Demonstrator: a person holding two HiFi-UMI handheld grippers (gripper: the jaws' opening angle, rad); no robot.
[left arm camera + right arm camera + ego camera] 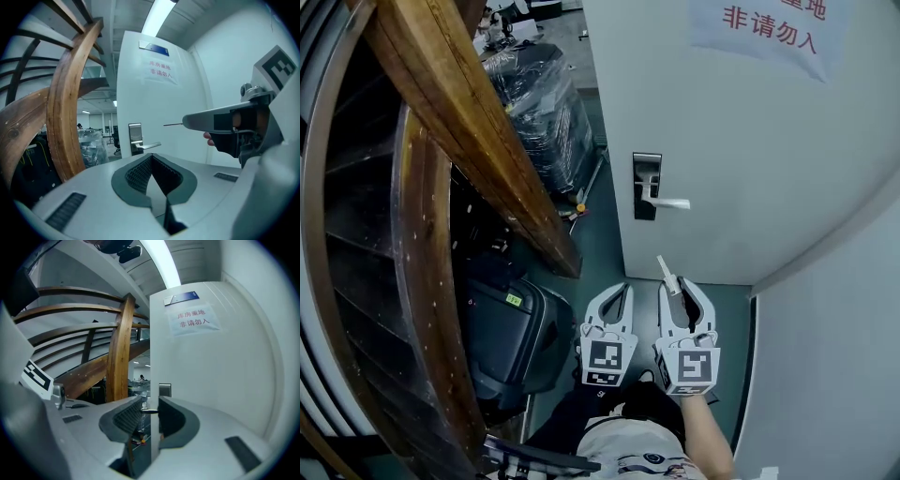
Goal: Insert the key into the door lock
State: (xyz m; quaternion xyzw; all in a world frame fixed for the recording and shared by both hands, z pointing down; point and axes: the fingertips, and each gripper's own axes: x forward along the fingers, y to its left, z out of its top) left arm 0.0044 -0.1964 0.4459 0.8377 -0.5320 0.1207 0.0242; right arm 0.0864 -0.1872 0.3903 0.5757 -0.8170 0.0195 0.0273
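Bottom centre of the head view, my left gripper [623, 292] has its jaws pressed together on nothing. My right gripper [677, 284] beside it pinches the key [664, 268], a thin pale silvery blade. It sticks out past the tips, long axis running up-frame and leaning slightly left, toward the door lock [646, 186] on the white door [750, 141].

Holding the left gripper [627, 290] below the door lock [646, 186], well apart from it, jaws pressed tip to tip with nothing between them. Holding the right gripper [676, 283] just beside the left one, also below the door lock and slightly to its right, jaws clamped on a key [664, 268] with the blade sticking out toward the lock. Pointing both roughly level at the lock's side. Reaching out with a bare right forearm [709, 433] behind its gripper.
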